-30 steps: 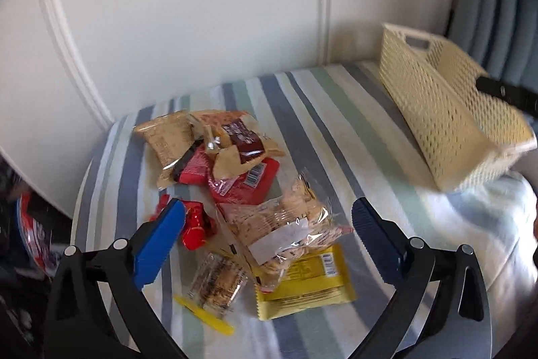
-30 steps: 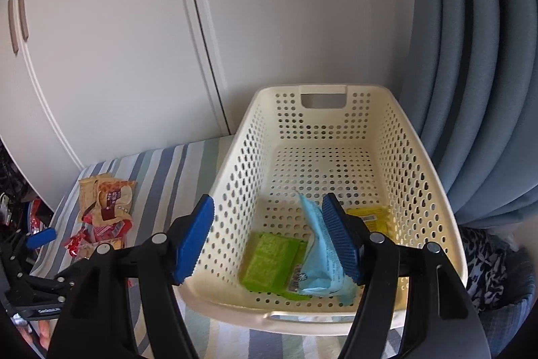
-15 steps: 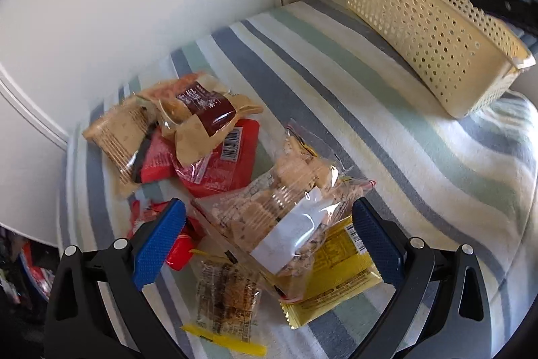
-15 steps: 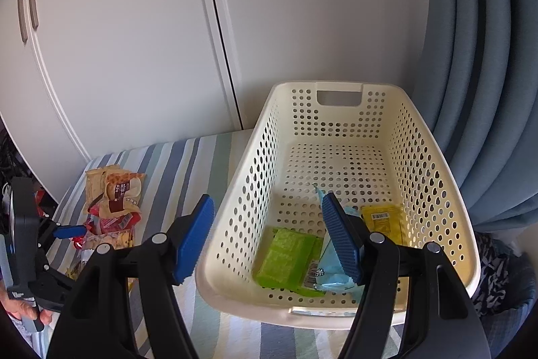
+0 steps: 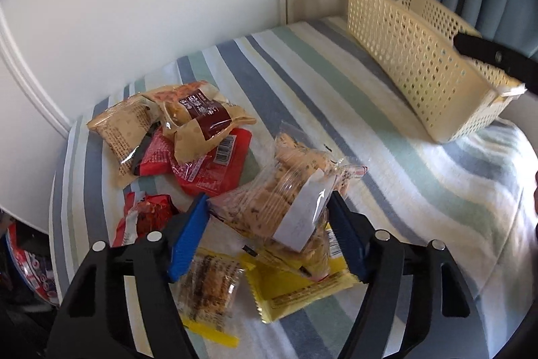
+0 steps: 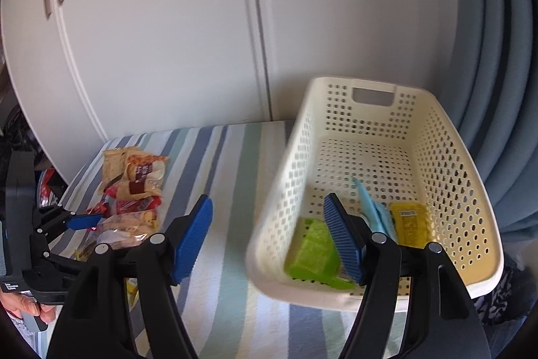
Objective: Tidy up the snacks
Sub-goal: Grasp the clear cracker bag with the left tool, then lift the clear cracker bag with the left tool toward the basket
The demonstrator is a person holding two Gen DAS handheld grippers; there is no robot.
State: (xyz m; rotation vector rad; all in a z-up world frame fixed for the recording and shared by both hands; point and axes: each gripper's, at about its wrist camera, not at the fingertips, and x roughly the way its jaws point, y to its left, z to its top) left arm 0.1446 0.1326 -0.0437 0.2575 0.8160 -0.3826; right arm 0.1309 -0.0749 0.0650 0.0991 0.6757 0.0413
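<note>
Reaching into the snack pile, our left claw (image 5: 269,231) brackets a clear bag of crackers (image 5: 282,190) with a white label, its blue pads (image 5: 188,238) at either side of the bag; from the left wrist view we cannot tell whether they are pressing it or merely beside it. The bag lies on a yellow packet (image 5: 296,288), with a small clear pack of brown biscuits (image 5: 208,285) just beside it on the striped surface (image 5: 386,164). Further back in the heap sit two tan pouches (image 5: 127,130), a tan pouch with a brown band (image 5: 201,120) resting on a red packet (image 5: 212,167), and a crumpled red wrapper (image 5: 148,217) near the left pad.

Our right claw (image 6: 269,238) hangs wide and empty over the near left corner of the cream perforated basket (image 6: 454,177), one pad outside the wall, the other over the inside. The basket stands on the right end of the surface, well apart from the pile. Inside it we see a green packet (image 6: 312,251), a light blue packet (image 6: 373,211) standing on edge, and a yellow sachet (image 6: 408,221) lying flat. From the right wrist camera a hand (image 6: 27,305) shows at the lower left, gripping the handle of the left tool. White cabinet doors (image 6: 151,39) rise behind the surface, and grey-blue curtains (image 6: 487,39) hang behind the basket
</note>
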